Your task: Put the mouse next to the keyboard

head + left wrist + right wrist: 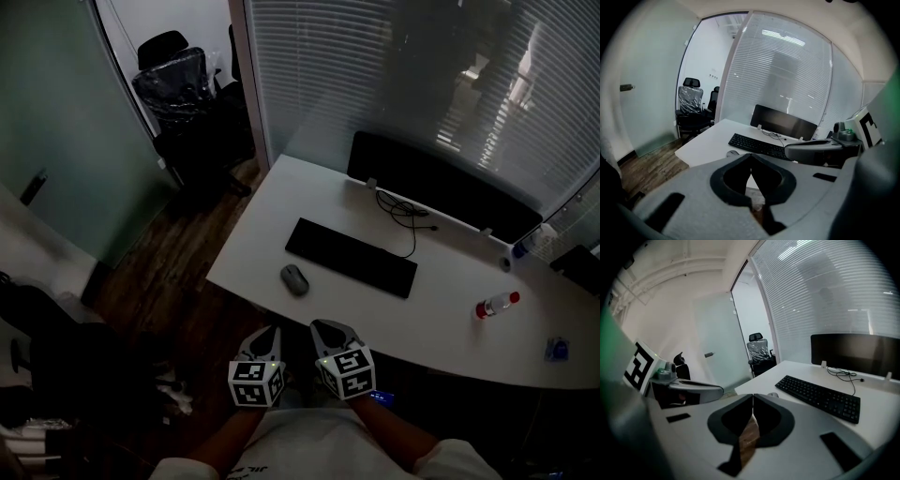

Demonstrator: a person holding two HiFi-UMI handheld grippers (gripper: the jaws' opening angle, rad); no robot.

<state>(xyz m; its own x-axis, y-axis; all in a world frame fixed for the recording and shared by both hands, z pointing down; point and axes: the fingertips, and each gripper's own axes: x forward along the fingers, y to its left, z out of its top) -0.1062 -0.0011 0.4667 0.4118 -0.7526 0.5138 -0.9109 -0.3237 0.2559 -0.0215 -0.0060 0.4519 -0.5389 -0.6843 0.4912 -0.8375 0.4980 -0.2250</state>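
A grey mouse [294, 279] lies on the white desk [281, 202], just off the near left corner of the black keyboard [352, 257]. Both grippers hang side by side in front of the desk's near edge, short of the mouse. My left gripper [267, 339] is shut with nothing in it. My right gripper [330, 333] is shut and empty too. In the left gripper view the closed tips [751, 157] point toward the mouse [733, 153] and keyboard [757, 145]. In the right gripper view the mouse [773, 394] peeks over the closed tips [753, 397], left of the keyboard [820, 397].
A dark monitor [441, 185] stands at the desk's far edge with a cable [405, 211] trailing toward the keyboard. A bottle with a red cap [496, 305] lies at the right, and a small blue object [557, 350] beyond it. A wrapped office chair [178, 80] stands at the far left.
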